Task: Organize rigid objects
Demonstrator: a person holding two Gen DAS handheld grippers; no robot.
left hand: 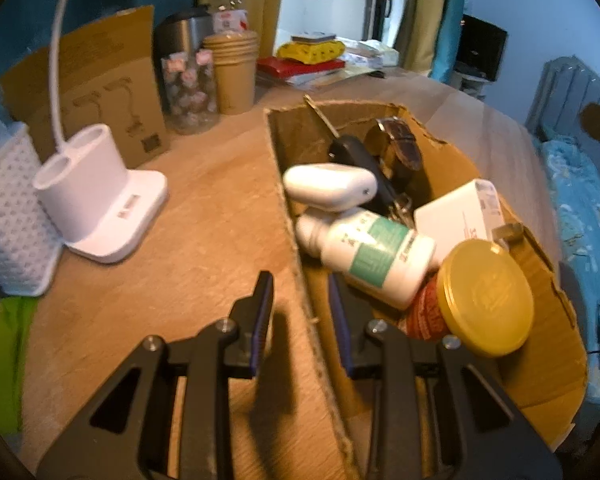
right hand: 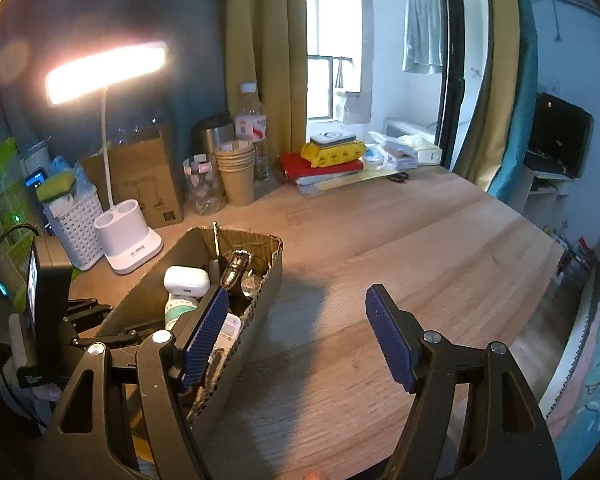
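A torn cardboard box (left hand: 452, 160) on a wooden table (left hand: 204, 216) holds a white earbud case (left hand: 328, 186), a white pill bottle (left hand: 376, 252) with a green label, a gold-lidded jar (left hand: 484, 296), a white carton (left hand: 456, 216), a watch (left hand: 400, 140) and a dark key fob (left hand: 360, 160). The left gripper (left hand: 300, 308) straddles the box's near wall, jaws parted and gripping nothing. The right gripper (right hand: 296, 332) hangs wide open, empty, above the table beside the box.

A lit white desk lamp (right hand: 130, 240) stands beside a white mesh basket (right hand: 76, 228). Behind them sit stacked paper cups (right hand: 236, 172), a water bottle (right hand: 252, 128) and a red folder (right hand: 320, 170) (yellow packet on top).
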